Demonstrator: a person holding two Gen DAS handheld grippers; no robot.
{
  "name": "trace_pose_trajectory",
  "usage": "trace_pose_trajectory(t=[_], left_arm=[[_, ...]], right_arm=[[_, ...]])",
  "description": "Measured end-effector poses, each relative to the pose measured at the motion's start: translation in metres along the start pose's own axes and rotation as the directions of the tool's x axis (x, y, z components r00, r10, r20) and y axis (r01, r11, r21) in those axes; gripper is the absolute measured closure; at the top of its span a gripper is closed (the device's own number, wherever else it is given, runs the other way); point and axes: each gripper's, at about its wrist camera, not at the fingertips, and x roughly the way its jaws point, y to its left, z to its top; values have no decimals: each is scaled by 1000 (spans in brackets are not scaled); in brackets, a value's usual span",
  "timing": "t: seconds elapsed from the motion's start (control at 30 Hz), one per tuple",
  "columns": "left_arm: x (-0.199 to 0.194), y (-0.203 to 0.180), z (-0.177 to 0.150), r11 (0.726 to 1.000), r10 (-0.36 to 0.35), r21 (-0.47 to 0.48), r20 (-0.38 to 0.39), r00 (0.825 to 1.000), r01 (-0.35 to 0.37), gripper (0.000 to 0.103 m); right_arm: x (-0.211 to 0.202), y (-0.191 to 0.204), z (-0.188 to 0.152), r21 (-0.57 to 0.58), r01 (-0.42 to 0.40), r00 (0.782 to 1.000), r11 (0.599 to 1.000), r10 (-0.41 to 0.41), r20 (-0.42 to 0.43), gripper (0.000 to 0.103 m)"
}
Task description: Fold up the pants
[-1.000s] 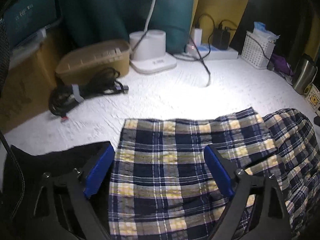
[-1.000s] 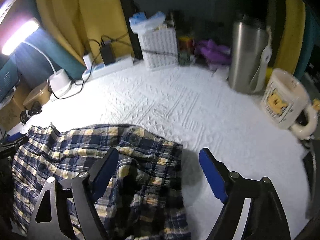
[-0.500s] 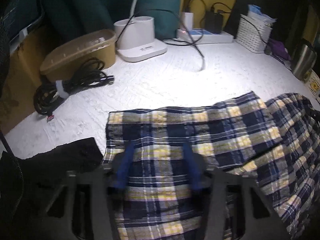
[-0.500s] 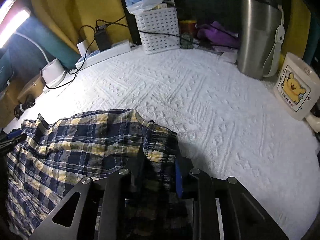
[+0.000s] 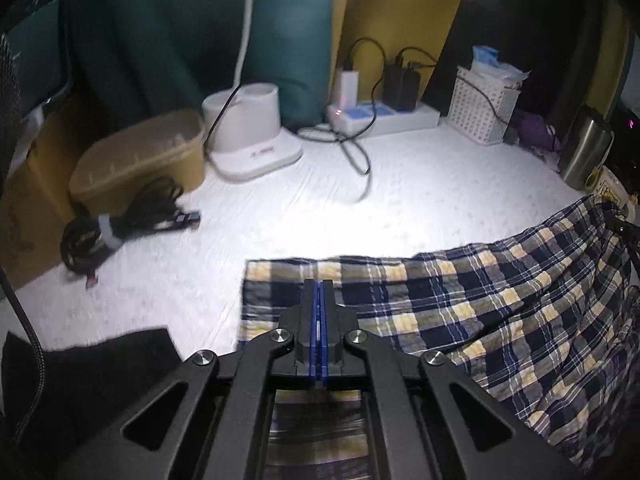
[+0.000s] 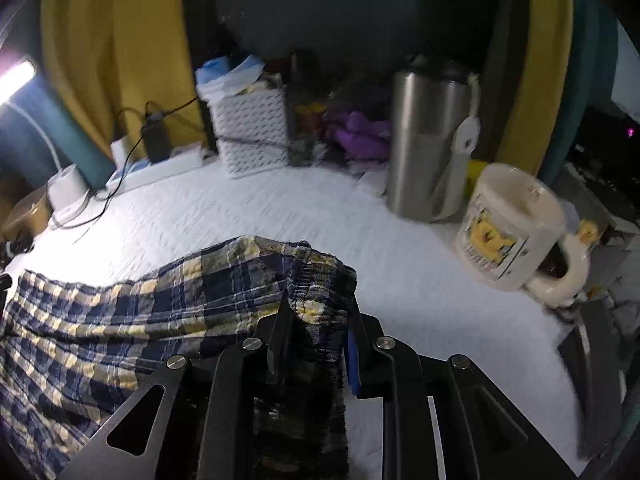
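The navy and yellow plaid pants (image 5: 460, 308) lie across the white textured cloth, and they also show in the right wrist view (image 6: 160, 304). My left gripper (image 5: 319, 292) is shut on the pants near their left hem end. My right gripper (image 6: 316, 308) is shut on the bunched waistband end of the pants, which is raised off the cloth. The fabric sags between the two grippers.
A beige box (image 5: 140, 160), a coiled black cable (image 5: 116, 228), a white lamp base (image 5: 252, 140) and a power strip (image 5: 384, 120) stand at the back left. A white basket (image 6: 252, 132), a steel tumbler (image 6: 432, 140) and a white mug (image 6: 516, 224) stand at the right. A black cloth (image 5: 92, 380) lies near left.
Both grippers went from open to shut on the pants. The ends of the pants have lifted off the cloth and the views have moved back a little.
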Motion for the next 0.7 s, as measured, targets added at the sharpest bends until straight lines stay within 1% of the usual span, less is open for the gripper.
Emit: trace_pose_trajectory(t=[0.03, 0.1, 0.17, 0.23, 0.27, 0.3, 0.37, 0.43, 0.47, 0.57, 0.6, 0.63, 0.67, 0.7], left_arm=[[3, -1, 3, 1000, -6, -3, -9, 1000, 6, 103], [14, 1, 6, 1000, -18, -19, -50, 999, 17, 103], [26, 4, 8, 999, 35, -27, -60, 998, -37, 103], [34, 7, 7, 998, 49, -39, -80, 996, -52, 101], [39, 11, 8, 997, 48, -53, -91, 995, -53, 91], [41, 12, 7, 997, 47, -56, -94, 994, -53, 67], [47, 14, 7, 996, 66, -50, -92, 994, -71, 45], [50, 15, 8, 995, 90, -42, -92, 992, -94, 45], [51, 15, 8, 995, 88, -41, -96, 991, -92, 45], [54, 10, 7, 999, 46, -12, -95, 994, -47, 45], [54, 8, 5, 999, 34, -3, -95, 995, -34, 48], [55, 4, 4, 1000, 18, 14, -92, 996, -17, 56], [55, 1, 4, 999, 18, 28, -82, 996, -16, 73], [55, -1, 5, 999, 24, 41, -76, 997, -21, 88]], right_arm=[[0, -3, 3, 1, 7, 1000, 1000, -7, 5, 82], [5, -12, 8, 12, 20, 1000, 1000, -20, 8, 82], [12, -18, 11, 15, 24, 1000, 1000, -24, -5, 82], [20, -19, 10, 16, 24, 1000, 1000, -24, -20, 82], [25, -19, 8, 11, 26, 999, 1000, -26, -35, 81], [28, -20, 6, 15, 27, 999, 1000, -26, -44, 82], [34, -20, 2, 19, 25, 998, 1000, -23, -62, 82], [36, -22, 1, 25, 23, 997, 999, -22, -71, 81], [36, -23, 0, 30, 20, 997, 999, -17, -69, 79], [38, -24, 1, 22, 25, 996, 999, -23, -80, 77], [40, -24, 1, 24, 26, 996, 999, -24, -88, 75], [42, -25, 1, 26, 28, 995, 999, -25, -92, 73], [43, -25, 0, 27, 30, 995, 999, -28, -95, 65], [45, -26, 0, 28, 35, 994, 999, -33, -100, 53]])
